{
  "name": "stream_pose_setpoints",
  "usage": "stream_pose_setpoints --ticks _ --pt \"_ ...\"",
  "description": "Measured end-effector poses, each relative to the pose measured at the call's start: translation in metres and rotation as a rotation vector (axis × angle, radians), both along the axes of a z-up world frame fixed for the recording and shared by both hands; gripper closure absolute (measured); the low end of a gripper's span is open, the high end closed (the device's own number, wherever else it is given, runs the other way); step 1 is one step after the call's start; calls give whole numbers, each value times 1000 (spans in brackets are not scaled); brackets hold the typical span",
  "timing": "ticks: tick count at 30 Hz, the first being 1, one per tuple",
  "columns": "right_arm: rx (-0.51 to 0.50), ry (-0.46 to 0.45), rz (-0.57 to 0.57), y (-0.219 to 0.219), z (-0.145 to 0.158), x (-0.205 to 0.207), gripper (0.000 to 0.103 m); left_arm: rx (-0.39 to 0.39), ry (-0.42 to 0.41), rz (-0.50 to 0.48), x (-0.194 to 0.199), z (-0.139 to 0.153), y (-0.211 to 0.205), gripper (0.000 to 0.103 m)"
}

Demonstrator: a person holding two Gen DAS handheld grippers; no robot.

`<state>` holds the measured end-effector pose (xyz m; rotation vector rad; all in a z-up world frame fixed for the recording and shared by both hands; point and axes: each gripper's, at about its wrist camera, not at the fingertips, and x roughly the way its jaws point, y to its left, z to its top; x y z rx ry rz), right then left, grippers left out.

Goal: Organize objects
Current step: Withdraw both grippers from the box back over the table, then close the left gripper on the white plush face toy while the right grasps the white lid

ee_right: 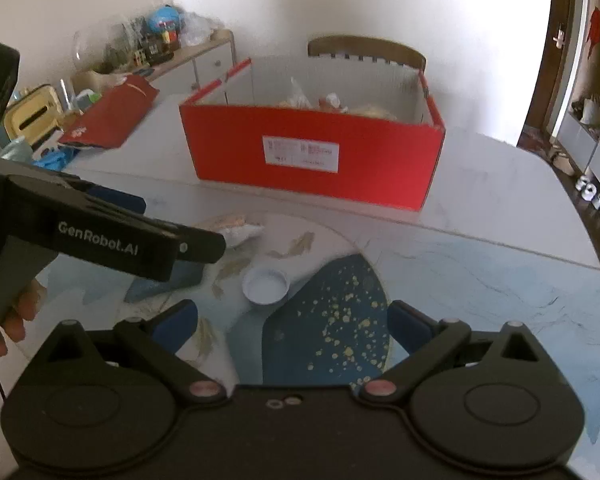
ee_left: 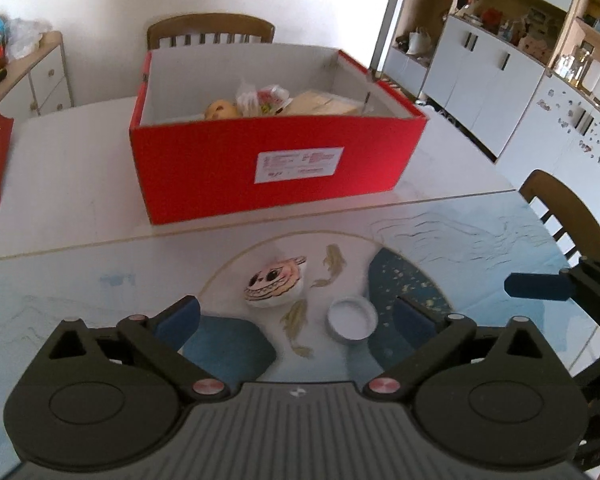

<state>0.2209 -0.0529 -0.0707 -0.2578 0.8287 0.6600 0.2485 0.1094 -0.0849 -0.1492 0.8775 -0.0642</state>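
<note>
tabletop [ee_left: 80, 168]: a pale surface with a glossy printed mat of blue waves, a dark blue gold-flecked patch and painted fish; the sheen and busy print could hide the edges of small pale things and cause a misjudged reach.

red cardboard box [ee_left: 276, 160]: an open rectangular box with white inner walls and a white label on its near side, standing well beyond the loose things; it already holds a yellowish round toy, crinkled plastic packets and a tan flat item. Its near wall stands tall, so a thing carried low could strike the wall and fall outside. Judged as the place where the loose things belong.

left tongs [ee_left: 296, 316]: spread wide, nothing between the blue pads, angled down over the mat. The toy lies just beyond the left pad and the cap nearer the right pad, so closing here could nudge both and catch neither.

right tongs [ee_right: 292, 322]: also spread wide and empty, over the dark blue patch with the cap just ahead. The two tools stand close side by side; reaching for the same thing, they could knock together.

soft white stuffed toy with an orange-striped grinning face [ee_left: 276, 282]: lies on its side on the mat, apart from the cap. Being soft, it could squash and slip from a shallow pinch.

small round white plastic cap [ee_left: 352, 320]: rests open side up on the mat, between the fish print and the blue patch. Low and hard-rimmed, it could skid away or flip if a pad lands on the rim.
</note>
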Motion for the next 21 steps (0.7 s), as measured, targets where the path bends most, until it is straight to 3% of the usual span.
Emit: stream_pose_setpoints --ticks 13,21 --pt "-49 59 4 15 -35 15 6 -22 65 -24 26 -43 9 0" --pt "-82 73 26 25 -49 19 11 -10 56 -32 42 -55 16 0"
